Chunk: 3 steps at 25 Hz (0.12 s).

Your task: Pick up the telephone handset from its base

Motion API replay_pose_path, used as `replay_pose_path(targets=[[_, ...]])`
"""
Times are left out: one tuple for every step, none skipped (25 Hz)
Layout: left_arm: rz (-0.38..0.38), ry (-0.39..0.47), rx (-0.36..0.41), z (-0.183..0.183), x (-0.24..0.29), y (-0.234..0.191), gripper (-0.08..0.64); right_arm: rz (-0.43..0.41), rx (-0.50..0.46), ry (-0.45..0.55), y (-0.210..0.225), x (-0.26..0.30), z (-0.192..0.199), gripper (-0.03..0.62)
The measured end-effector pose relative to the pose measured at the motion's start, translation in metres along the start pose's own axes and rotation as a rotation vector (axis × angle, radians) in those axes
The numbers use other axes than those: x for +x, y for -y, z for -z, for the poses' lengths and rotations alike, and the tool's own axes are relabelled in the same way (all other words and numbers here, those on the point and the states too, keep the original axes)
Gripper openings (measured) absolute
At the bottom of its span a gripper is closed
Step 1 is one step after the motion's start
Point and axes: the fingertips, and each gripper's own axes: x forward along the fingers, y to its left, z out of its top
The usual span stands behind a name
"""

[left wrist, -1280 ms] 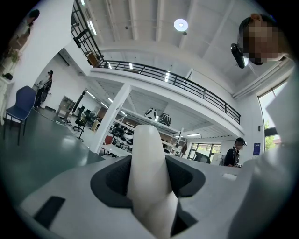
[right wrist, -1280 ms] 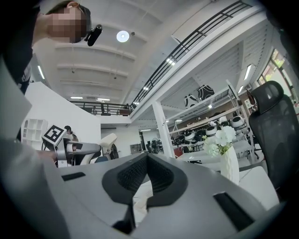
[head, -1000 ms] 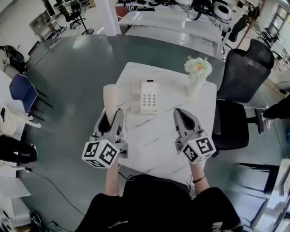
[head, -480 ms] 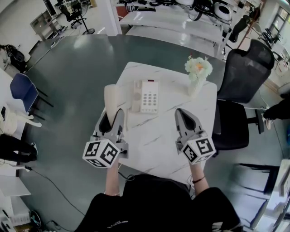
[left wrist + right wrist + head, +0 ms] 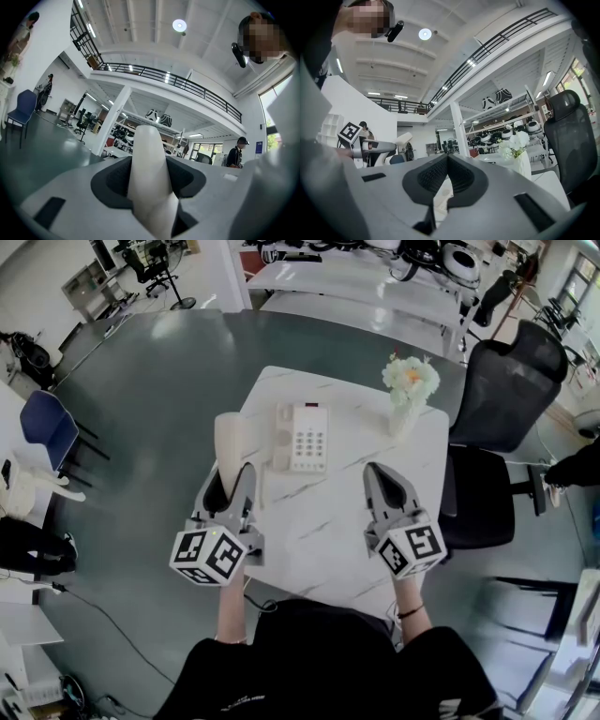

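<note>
The cream telephone handset (image 5: 230,439) is off its base, upright between the jaws of my left gripper (image 5: 232,476), left of the table's edge. In the left gripper view the handset (image 5: 147,178) fills the gap between the dark pads, which press on both its sides. The white telephone base (image 5: 307,439) with its keypad lies on the marble table (image 5: 309,521), its cradle side bare. My right gripper (image 5: 377,472) hovers over the table to the right of the base. Its jaw tips meet in the right gripper view (image 5: 446,157), with nothing between them.
A white vase of pale flowers (image 5: 409,395) stands at the table's far right corner. A black office chair (image 5: 497,427) sits right of the table, and a blue chair (image 5: 47,432) stands far left. Grey floor surrounds the table; more tables lie beyond.
</note>
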Motion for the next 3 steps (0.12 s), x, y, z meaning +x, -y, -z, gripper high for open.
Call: replay_pose_path(targets=[[0.001,0.001,0.000,0.0000,-0.0002,-0.0003,0.206,0.000,-0.001,0.001,-0.0003,-0.0001,0.0000,-0.008],[0.002,0.002,0.000,0.0001,-0.0004,-0.0005,0.206,0.000,-0.002,0.001,-0.0005,-0.0003,0.0001,-0.008],[0.003,0.003,0.000,0.0001,-0.0005,-0.0008,0.206,-0.001,-0.003,0.002,-0.0008,-0.0004,0.0002,-0.008]])
